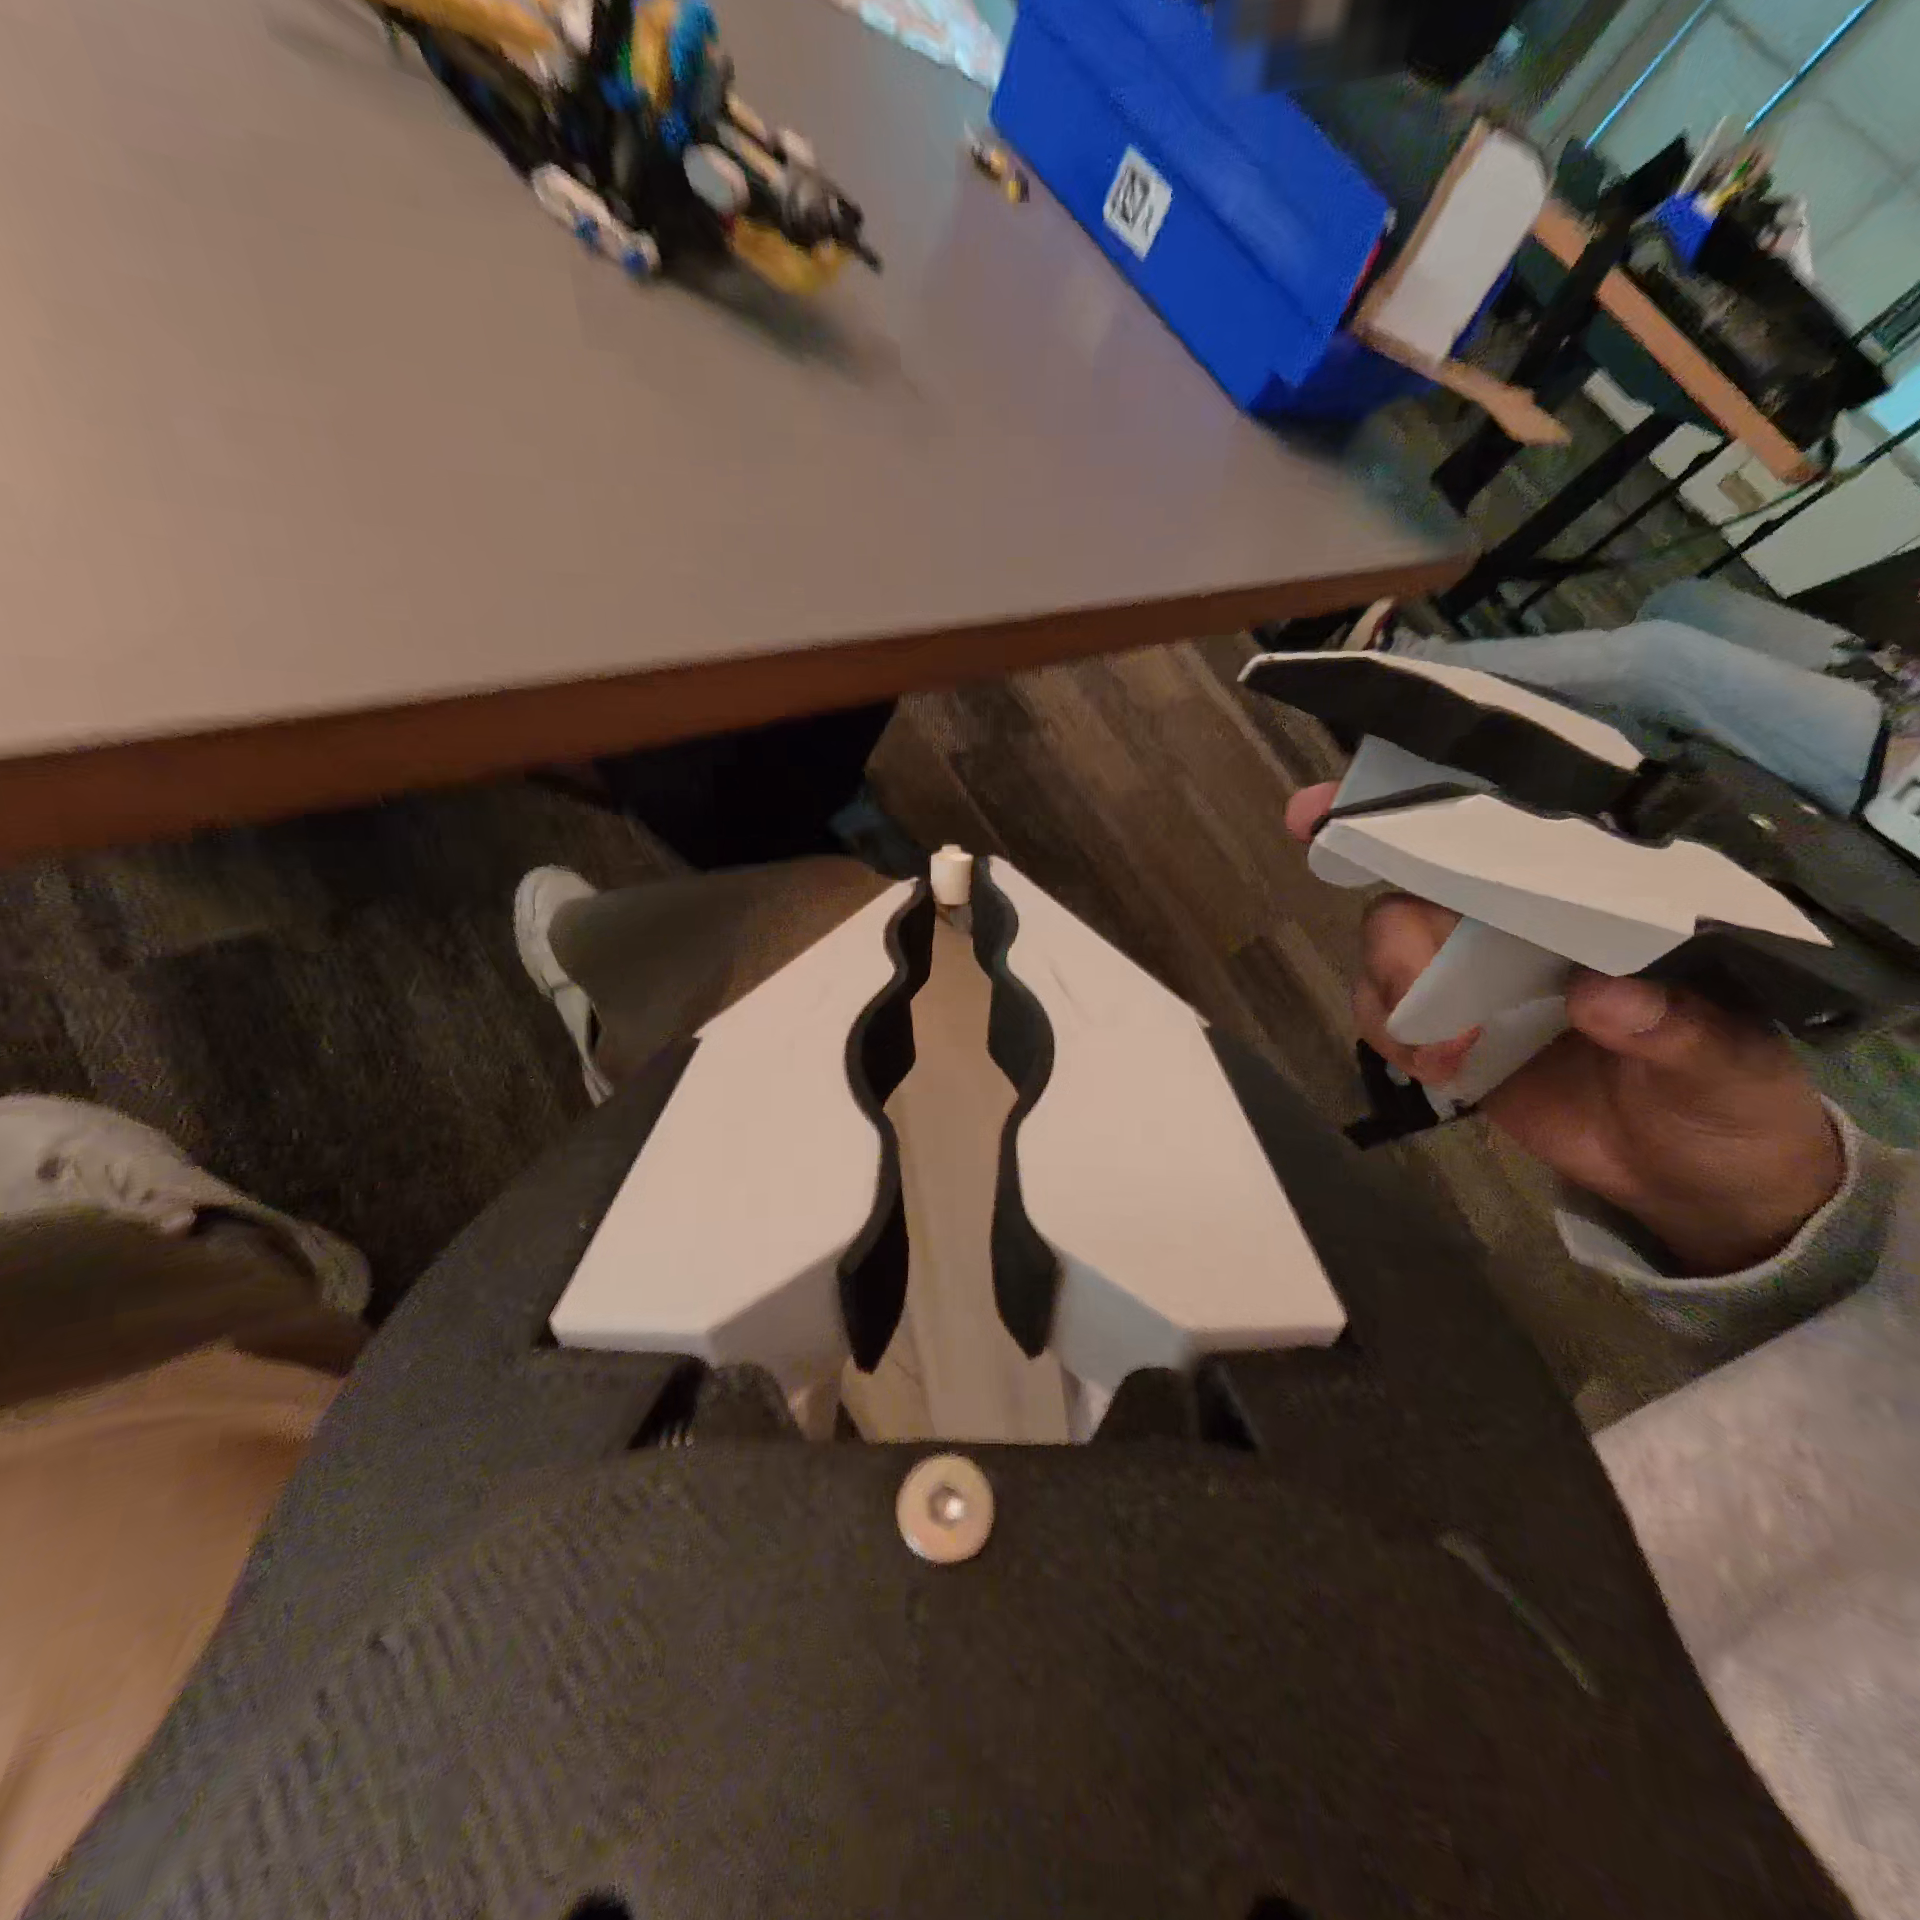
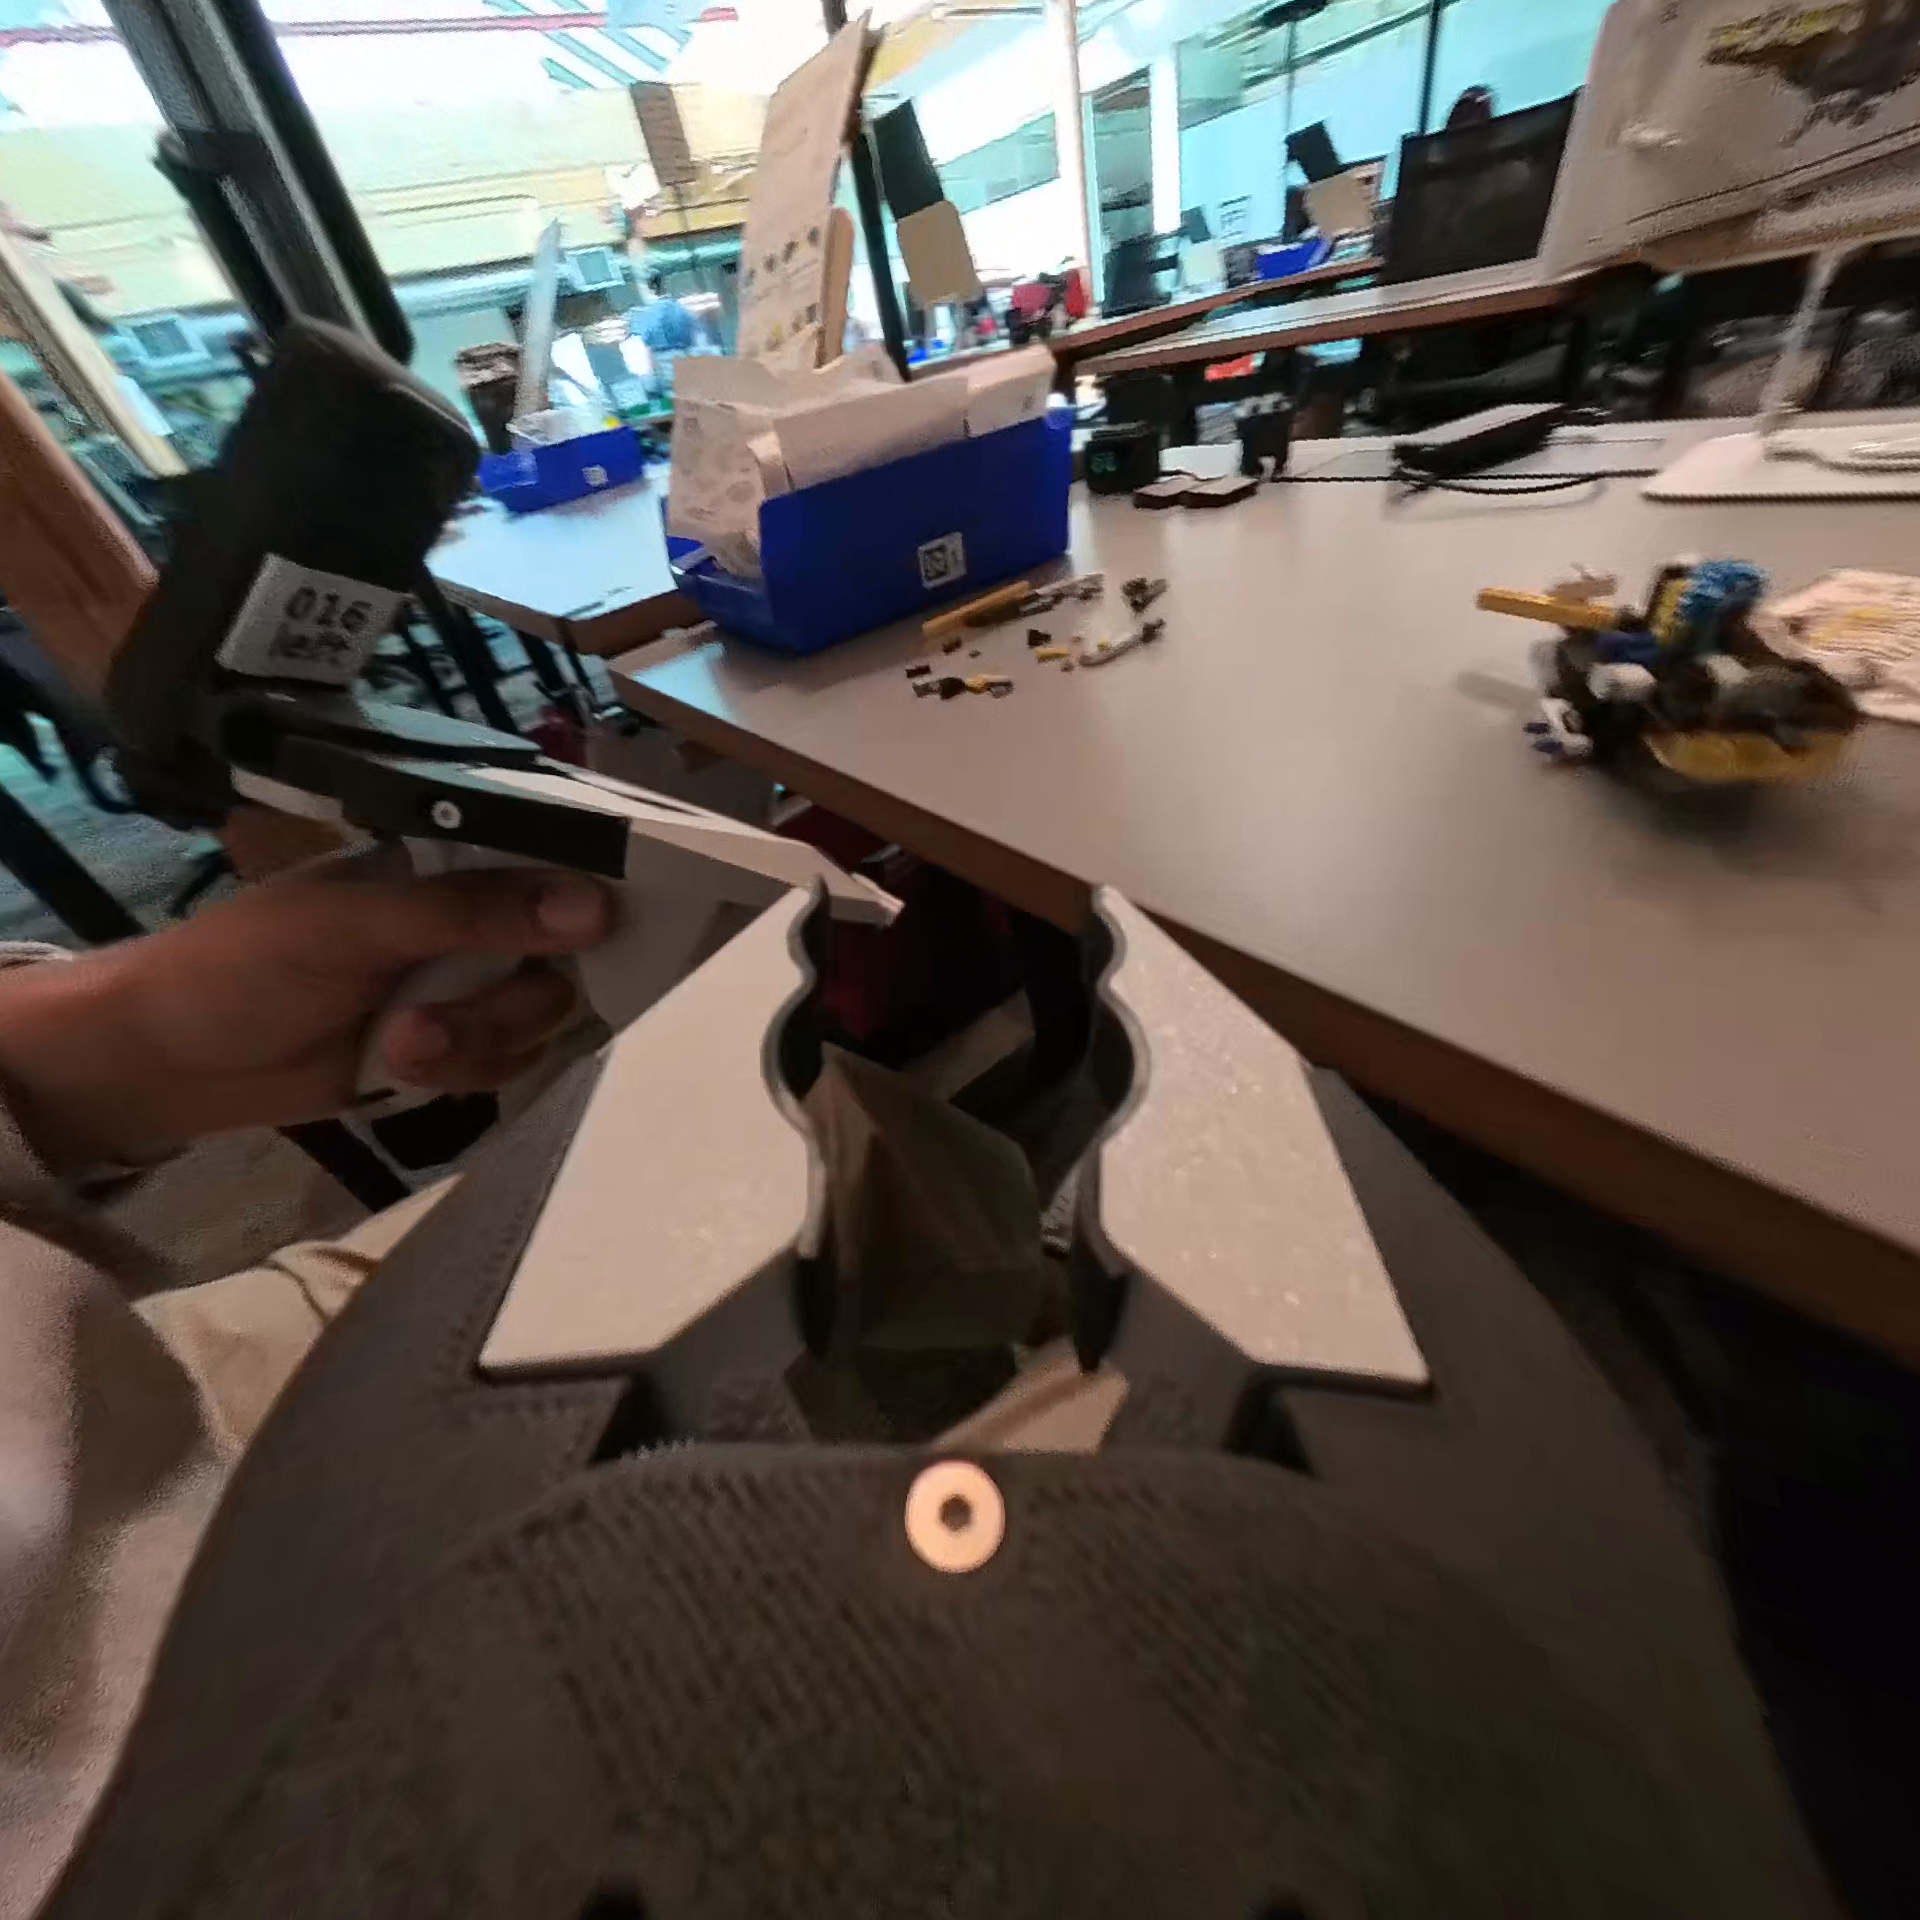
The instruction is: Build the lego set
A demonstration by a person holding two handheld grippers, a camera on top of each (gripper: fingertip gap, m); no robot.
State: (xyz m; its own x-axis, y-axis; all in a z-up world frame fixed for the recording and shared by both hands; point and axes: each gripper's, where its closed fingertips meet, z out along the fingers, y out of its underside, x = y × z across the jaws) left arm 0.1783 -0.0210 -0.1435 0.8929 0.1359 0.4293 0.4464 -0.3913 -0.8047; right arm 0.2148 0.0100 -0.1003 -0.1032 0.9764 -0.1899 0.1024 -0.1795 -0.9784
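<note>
My left gripper (image 1: 950,902) is shut on a small white lego peg (image 1: 949,868) at its fingertips, held off the table's near edge above the person's lap. The part-built lego model (image 1: 686,166), black, yellow and blue, stands far back on the grey table (image 1: 416,468); it also shows in the right wrist view (image 2: 1683,691). My right gripper (image 2: 956,925) is open and empty, also off the table edge. It shows at the right of the left wrist view (image 1: 1299,758). The left gripper (image 2: 862,899) reaches in from the left, its tip beside my right gripper's left finger.
Several loose lego pieces (image 2: 1039,634) lie near a blue bin (image 2: 914,551) filled with paper bags. An instruction booklet (image 2: 1860,634) lies beside the model. The table's brown front edge (image 1: 623,707) runs just ahead of both grippers. The person's legs and shoes are below. Left tips to right tips: about 7 cm.
</note>
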